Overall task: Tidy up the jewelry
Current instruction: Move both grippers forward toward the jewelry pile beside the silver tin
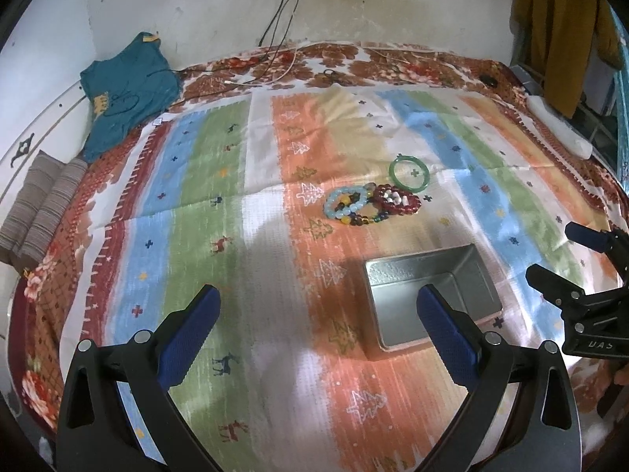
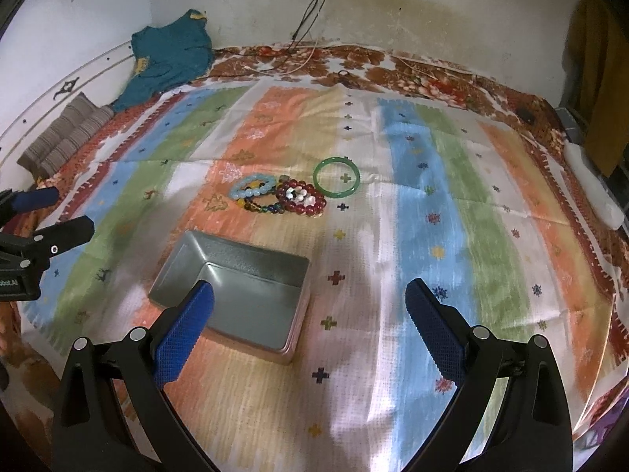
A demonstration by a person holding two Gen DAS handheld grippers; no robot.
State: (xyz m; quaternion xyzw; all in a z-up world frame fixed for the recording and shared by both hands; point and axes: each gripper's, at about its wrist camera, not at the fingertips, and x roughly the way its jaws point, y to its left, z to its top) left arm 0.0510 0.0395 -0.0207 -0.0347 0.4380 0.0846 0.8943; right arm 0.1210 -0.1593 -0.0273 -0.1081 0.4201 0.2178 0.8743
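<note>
A green bangle lies on the striped cloth. Beside it lies a heap of bead bracelets: a dark red one, a pale blue one and a multicoloured one. An empty grey metal tin sits nearer to me than the jewelry. My left gripper is open and empty, left of the tin. My right gripper is open and empty, right of the tin. Each gripper also shows in the other's view: the right, the left.
The striped cloth covers a floral bedspread. A teal garment and folded striped fabric lie at the back left. Cables hang from a wall socket. A white object lies at the right edge.
</note>
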